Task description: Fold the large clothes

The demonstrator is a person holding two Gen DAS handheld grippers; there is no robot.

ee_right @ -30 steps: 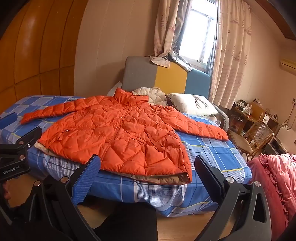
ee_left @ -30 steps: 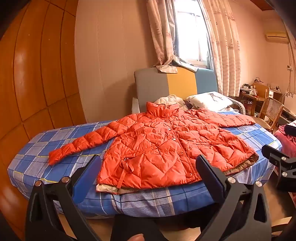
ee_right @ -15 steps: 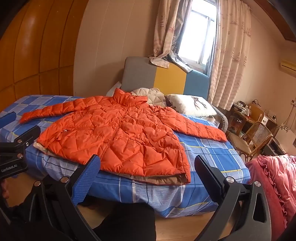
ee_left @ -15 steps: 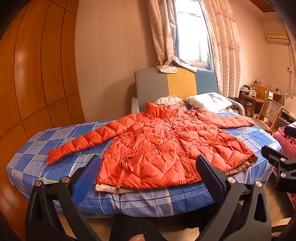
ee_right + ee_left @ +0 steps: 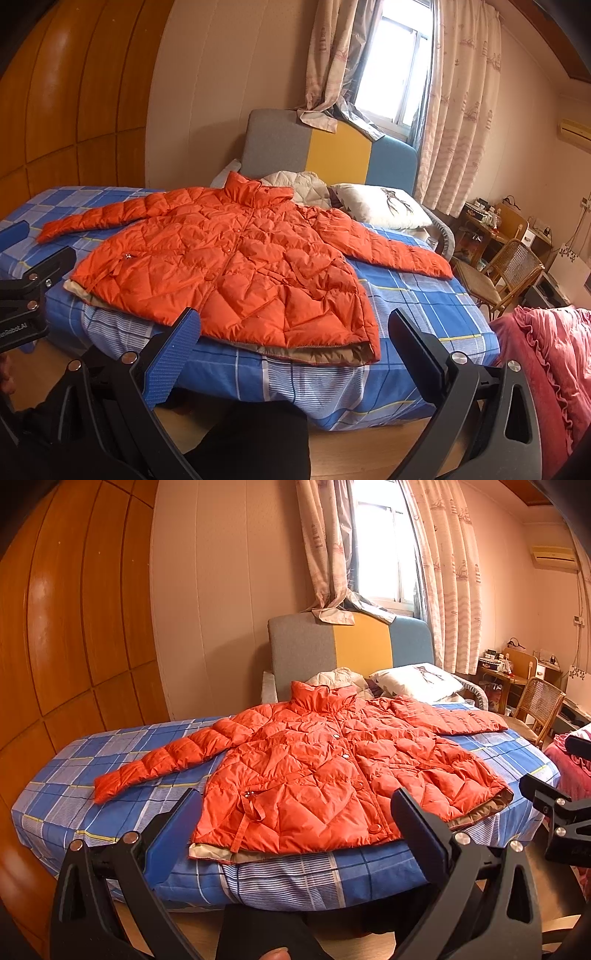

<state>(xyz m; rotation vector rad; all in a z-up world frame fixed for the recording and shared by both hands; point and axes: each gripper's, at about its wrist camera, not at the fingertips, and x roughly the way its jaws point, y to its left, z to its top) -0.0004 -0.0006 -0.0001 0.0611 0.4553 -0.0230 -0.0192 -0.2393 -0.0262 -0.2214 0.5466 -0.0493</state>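
Note:
An orange quilted jacket (image 5: pixel 332 771) lies flat, front up, on the blue checked bed (image 5: pixel 92 812), both sleeves spread outward and its hem near the bed's front edge. It also shows in the right wrist view (image 5: pixel 236 266). My left gripper (image 5: pixel 295 812) is open and empty, held in front of the hem, apart from it. My right gripper (image 5: pixel 291 332) is open and empty, in front of the hem's right corner, apart from it. The right gripper's side shows in the left wrist view (image 5: pixel 554 812).
A white pillow (image 5: pixel 380 206) and a cream quilt (image 5: pixel 299 186) lie by the headboard (image 5: pixel 332 151). A wicker chair (image 5: pixel 506 273) and cluttered desk stand to the right. A pink ruffled cover (image 5: pixel 554 369) lies at the right. Wooden wall panels line the left.
Both views have shifted slightly. The jacket sits a touch lower and closer in the frames. Both grippers stay open and empty.

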